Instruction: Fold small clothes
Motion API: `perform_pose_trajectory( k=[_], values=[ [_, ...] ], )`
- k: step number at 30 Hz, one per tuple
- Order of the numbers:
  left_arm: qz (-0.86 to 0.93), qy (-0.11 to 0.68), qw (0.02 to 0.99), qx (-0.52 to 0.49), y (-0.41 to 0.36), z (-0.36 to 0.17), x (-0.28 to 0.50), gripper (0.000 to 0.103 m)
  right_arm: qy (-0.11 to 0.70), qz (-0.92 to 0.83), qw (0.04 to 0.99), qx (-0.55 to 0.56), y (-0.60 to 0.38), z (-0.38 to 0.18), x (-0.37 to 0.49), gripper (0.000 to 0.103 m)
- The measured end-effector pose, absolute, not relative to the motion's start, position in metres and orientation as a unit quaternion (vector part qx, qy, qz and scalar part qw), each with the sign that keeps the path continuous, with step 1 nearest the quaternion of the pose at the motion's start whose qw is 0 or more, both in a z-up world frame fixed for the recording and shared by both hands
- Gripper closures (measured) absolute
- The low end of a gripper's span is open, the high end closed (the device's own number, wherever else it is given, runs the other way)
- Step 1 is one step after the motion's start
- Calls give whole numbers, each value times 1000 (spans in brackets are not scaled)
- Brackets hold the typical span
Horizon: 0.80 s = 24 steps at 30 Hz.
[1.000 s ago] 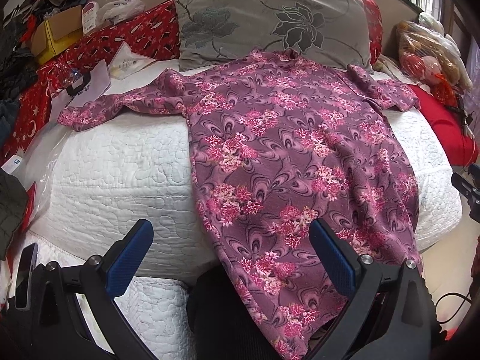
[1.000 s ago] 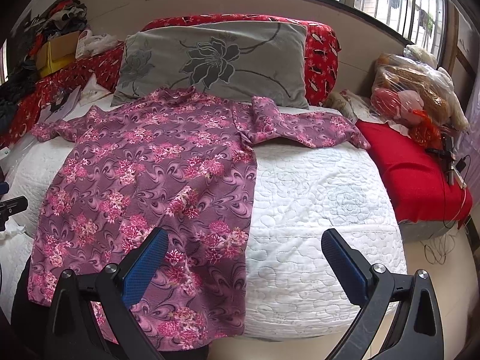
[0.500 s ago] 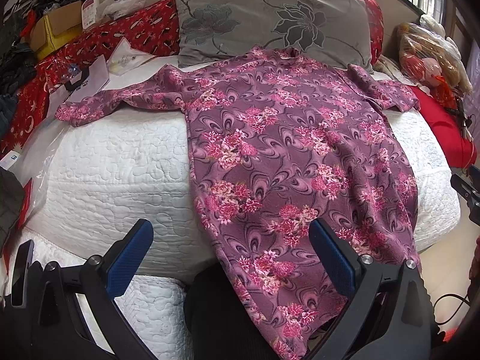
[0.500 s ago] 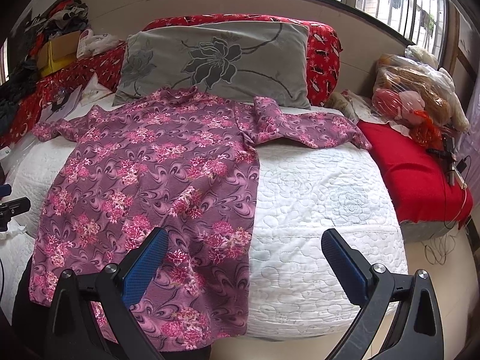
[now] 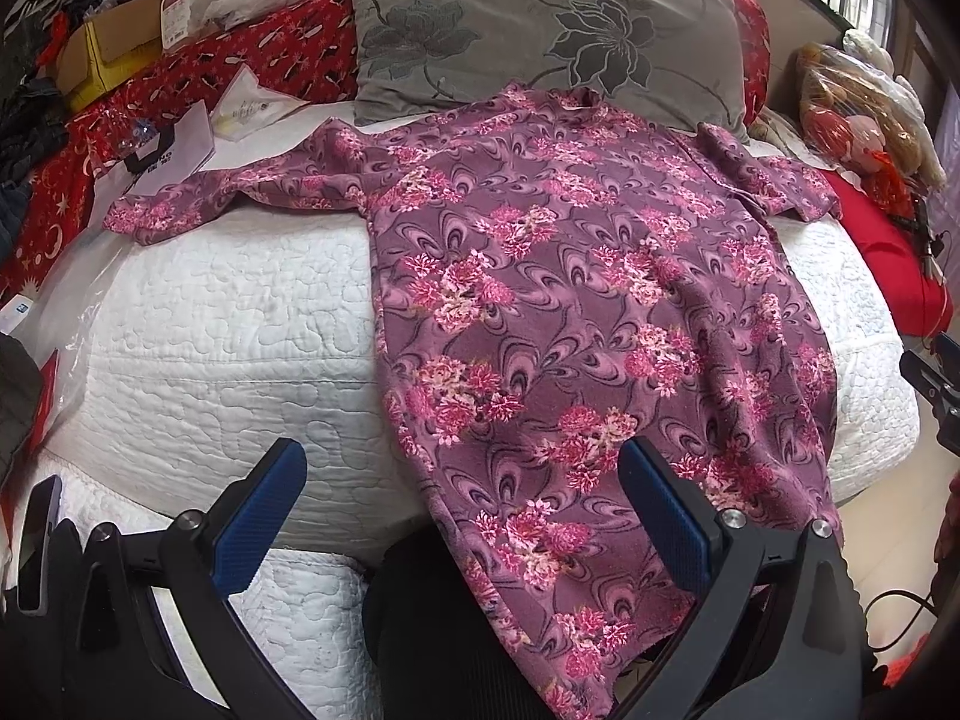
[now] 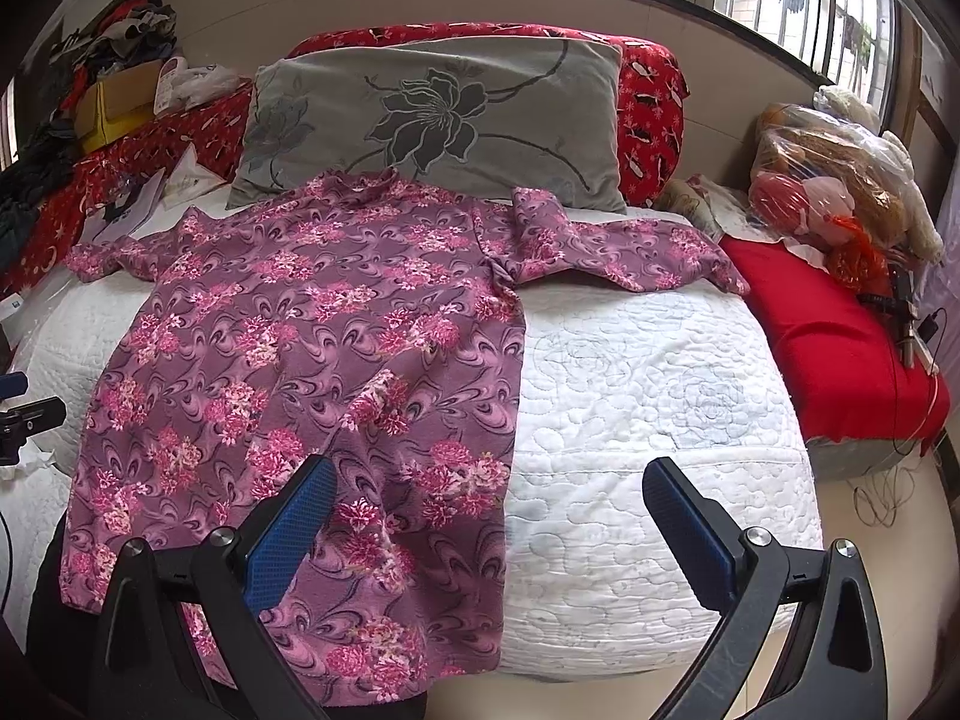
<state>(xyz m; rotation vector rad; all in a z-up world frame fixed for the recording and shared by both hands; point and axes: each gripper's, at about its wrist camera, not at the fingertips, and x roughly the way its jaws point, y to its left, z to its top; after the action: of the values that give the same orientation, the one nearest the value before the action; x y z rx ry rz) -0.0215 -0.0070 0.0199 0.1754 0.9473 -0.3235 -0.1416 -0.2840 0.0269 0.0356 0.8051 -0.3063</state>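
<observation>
A purple floral long-sleeved top (image 5: 570,300) lies spread flat on the white quilted bed (image 5: 228,324), sleeves out to both sides, its hem hanging over the near edge. It also shows in the right wrist view (image 6: 312,348). My left gripper (image 5: 462,510) is open and empty, hovering over the near edge at the top's lower left side. My right gripper (image 6: 489,516) is open and empty, hovering at the top's lower right edge. Neither touches the cloth.
A grey flowered pillow (image 6: 432,120) leans at the head, with red bedding (image 6: 654,108) behind. Papers (image 5: 174,150) and boxes (image 5: 102,60) lie far left. A red cushion (image 6: 834,336) and bagged soft toys (image 6: 840,180) sit right.
Both grippers have drifted slightly forward toward the bed and stayed open. The top has not moved.
</observation>
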Motion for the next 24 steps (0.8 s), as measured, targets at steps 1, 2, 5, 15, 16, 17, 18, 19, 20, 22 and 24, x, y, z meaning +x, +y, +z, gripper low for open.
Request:
perform_pose_trajectory(
  k=[1, 2, 5, 15, 16, 17, 18, 19, 20, 22, 24],
  values=[
    [-155, 455, 873, 84, -8, 19, -21, 0, 391, -148, 908, 17, -284, 27, -141, 1],
    [-155, 456, 872, 84, -8, 18, -21, 0, 391, -148, 908, 18, -284, 26, -141, 1],
    [-156, 459, 871, 84, -8, 17, -19, 0, 393, -146, 907, 21, -285, 24, -140, 1],
    [-154, 470, 865, 83, -9, 12, -13, 0, 402, -136, 905, 26, -284, 17, -134, 2],
    [-154, 473, 864, 83, -9, 11, -12, 0, 404, -135, 905, 26, -284, 16, -133, 2],
    [-153, 474, 863, 83, -9, 10, -11, 0, 405, -134, 904, 27, -284, 15, -132, 2],
    [-153, 475, 863, 82, -9, 9, -10, 0, 406, -134, 904, 27, -284, 14, -132, 2],
    [-152, 477, 862, 82, -9, 8, -10, 0, 408, -133, 903, 28, -284, 13, -131, 2],
    [-152, 478, 861, 82, -9, 7, -9, 0, 409, -133, 903, 29, -284, 12, -130, 2],
    [-151, 480, 860, 83, -10, 5, -8, 0, 411, -132, 902, 30, -285, 9, -129, 2],
    [-151, 482, 859, 84, -10, 5, -7, 0, 414, -131, 900, 33, -286, 7, -128, 2]
  ],
)
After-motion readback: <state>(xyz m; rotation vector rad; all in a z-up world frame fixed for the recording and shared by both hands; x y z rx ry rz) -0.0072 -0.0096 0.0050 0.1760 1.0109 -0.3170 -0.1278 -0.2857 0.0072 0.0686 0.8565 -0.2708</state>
